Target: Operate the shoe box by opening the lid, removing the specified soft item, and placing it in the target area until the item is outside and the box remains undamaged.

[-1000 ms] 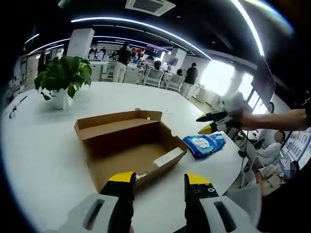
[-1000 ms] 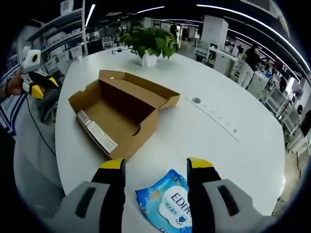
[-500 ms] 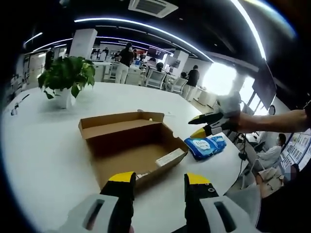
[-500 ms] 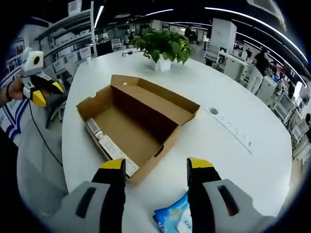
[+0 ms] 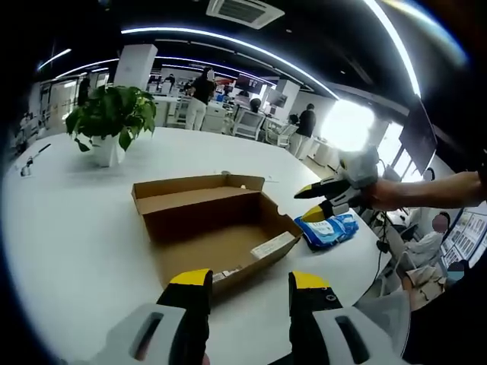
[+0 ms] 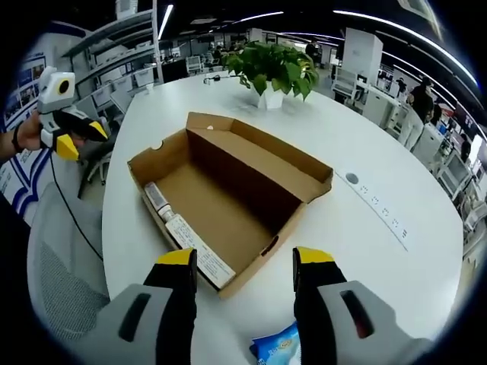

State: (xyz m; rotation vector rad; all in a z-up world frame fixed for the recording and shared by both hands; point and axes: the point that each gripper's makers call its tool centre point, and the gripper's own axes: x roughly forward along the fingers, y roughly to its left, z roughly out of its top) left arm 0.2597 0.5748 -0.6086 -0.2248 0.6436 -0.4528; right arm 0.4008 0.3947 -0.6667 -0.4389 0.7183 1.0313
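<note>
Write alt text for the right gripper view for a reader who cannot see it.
An open cardboard box sits on a white table, lid folded back, holding flat white packets along its near wall. The right gripper hangs open in front of it, a blue pack between its jaws at the bottom edge. A potted plant stands beyond, and the left gripper shows at far left.

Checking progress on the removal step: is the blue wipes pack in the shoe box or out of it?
Out. The blue wipes pack lies on the white table beside the open shoe box.
</note>
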